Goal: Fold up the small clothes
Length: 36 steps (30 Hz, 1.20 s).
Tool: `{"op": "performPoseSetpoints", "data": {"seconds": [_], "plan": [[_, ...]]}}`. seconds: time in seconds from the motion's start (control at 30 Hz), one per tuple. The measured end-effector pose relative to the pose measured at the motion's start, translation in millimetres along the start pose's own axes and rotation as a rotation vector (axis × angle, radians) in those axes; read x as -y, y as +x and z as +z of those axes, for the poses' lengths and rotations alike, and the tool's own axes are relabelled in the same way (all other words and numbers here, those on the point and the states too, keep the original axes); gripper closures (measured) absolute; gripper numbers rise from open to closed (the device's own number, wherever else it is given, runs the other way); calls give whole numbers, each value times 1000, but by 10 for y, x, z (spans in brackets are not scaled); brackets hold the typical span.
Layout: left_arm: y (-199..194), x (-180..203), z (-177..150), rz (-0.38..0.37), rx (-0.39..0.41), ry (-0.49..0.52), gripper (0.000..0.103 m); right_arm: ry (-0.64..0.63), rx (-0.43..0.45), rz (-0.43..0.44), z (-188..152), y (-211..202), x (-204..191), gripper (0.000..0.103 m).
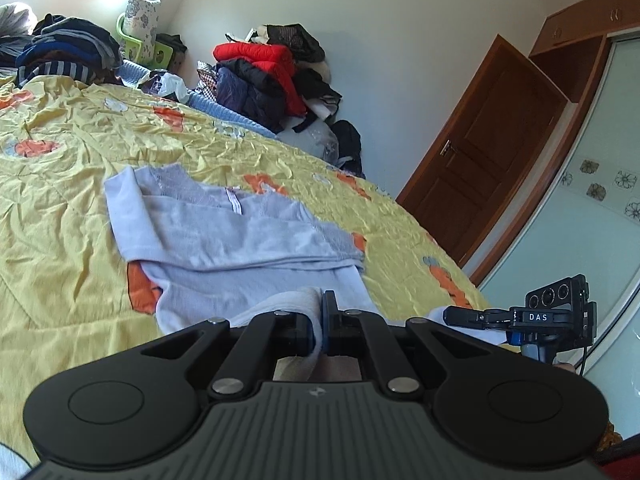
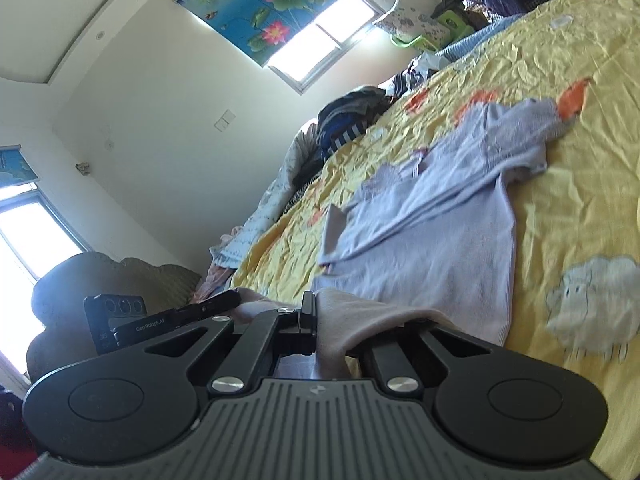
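A small pale lilac top (image 1: 224, 236) lies on the yellow bedspread (image 1: 60, 184), its sleeves folded across the body. My left gripper (image 1: 318, 320) is shut on the top's near hem, cloth pinched between its blue pads. In the right wrist view the same top (image 2: 432, 220) stretches away across the bed. My right gripper (image 2: 316, 320) is shut on another part of the near hem, and cloth drapes over its right finger. The right gripper's body (image 1: 552, 316) shows at the right in the left wrist view, and the left gripper's body (image 2: 120, 320) shows at the left in the right wrist view.
Piles of clothes sit along the far side of the bed: dark folded ones (image 1: 68, 48) and red and black jackets (image 1: 272, 68). A green basket (image 1: 148, 48) stands by the wall. A brown door (image 1: 492, 148) and a glass wardrobe front (image 1: 592, 208) are right of the bed.
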<state>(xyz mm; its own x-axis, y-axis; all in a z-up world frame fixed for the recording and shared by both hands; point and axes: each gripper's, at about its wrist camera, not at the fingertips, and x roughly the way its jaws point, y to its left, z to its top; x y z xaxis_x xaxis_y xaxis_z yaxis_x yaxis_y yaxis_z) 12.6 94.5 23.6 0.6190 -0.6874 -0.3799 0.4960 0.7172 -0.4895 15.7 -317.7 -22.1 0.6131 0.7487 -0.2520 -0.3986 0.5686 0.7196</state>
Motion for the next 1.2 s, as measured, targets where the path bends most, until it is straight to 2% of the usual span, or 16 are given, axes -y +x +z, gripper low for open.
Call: {"op": "performPoseSetpoints", "data": {"seconds": [0.23,0.43,0.77,0.93,1.2], "plan": [[85,-78,146,10,26,-30,99,-10,28,-9,215,137,72,96],[187,-124,297,53,35,-44,99,-22,39,-18,433,294,151,96],[457,-232,731,97,36,-47,99,0,83,-42,883,618,391,96],[636,-356,906,122,22,-75,99,18,92,-60,1094,802,533,96],[926,-563,1096,129,-8,-118,99,63,102,-98,1244,1064,752,96]]}}
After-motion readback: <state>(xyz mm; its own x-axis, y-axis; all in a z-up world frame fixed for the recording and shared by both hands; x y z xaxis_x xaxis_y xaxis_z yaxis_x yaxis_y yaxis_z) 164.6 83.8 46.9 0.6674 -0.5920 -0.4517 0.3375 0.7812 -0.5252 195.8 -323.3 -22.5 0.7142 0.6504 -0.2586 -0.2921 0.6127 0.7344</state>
